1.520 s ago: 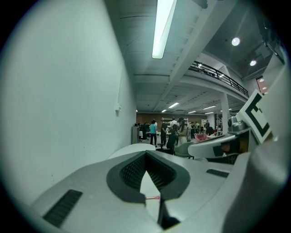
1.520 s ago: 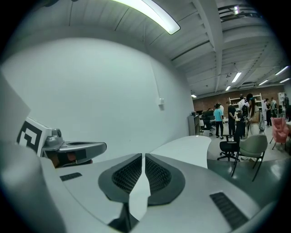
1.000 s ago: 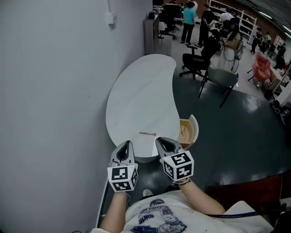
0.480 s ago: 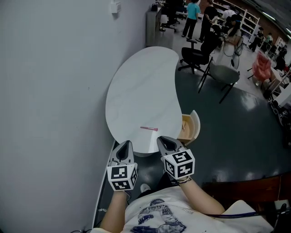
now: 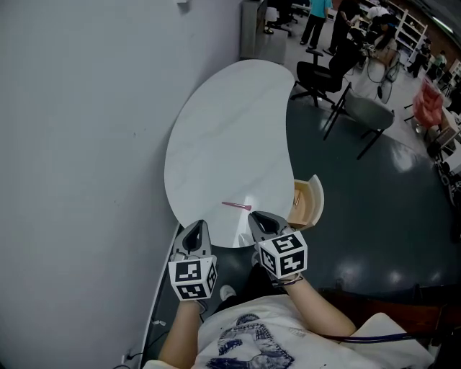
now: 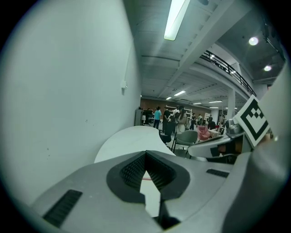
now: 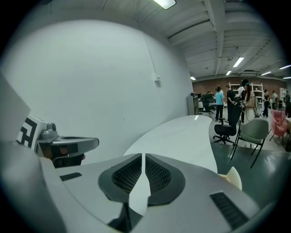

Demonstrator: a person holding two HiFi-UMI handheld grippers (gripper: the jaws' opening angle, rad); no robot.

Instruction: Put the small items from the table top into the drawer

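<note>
A thin pink stick (image 5: 236, 206) lies on the white kidney-shaped table (image 5: 223, 137) near its near end, and shows as a faint red line (image 6: 146, 178) in the left gripper view. At the table's right side a wooden drawer (image 5: 305, 202) stands pulled open; its pale front (image 7: 233, 177) shows in the right gripper view. My left gripper (image 5: 195, 225) (image 6: 146, 154) hovers just short of the table's near edge, tips together, empty. My right gripper (image 5: 254, 218) (image 7: 143, 157) is beside it over the near edge, close to the stick, with only a slit between its jaws and nothing held.
A grey wall (image 5: 79, 130) runs along the table's left. Beyond the table stand a black office chair (image 5: 322, 73) and a grey chair (image 5: 369, 115) on the dark floor. Several people stand far back in the room (image 5: 317, 14).
Both grippers have sunk and edged towards the table's near edge, side by side. The head view has shifted, so the table sits higher in it. The jaws look the same.
</note>
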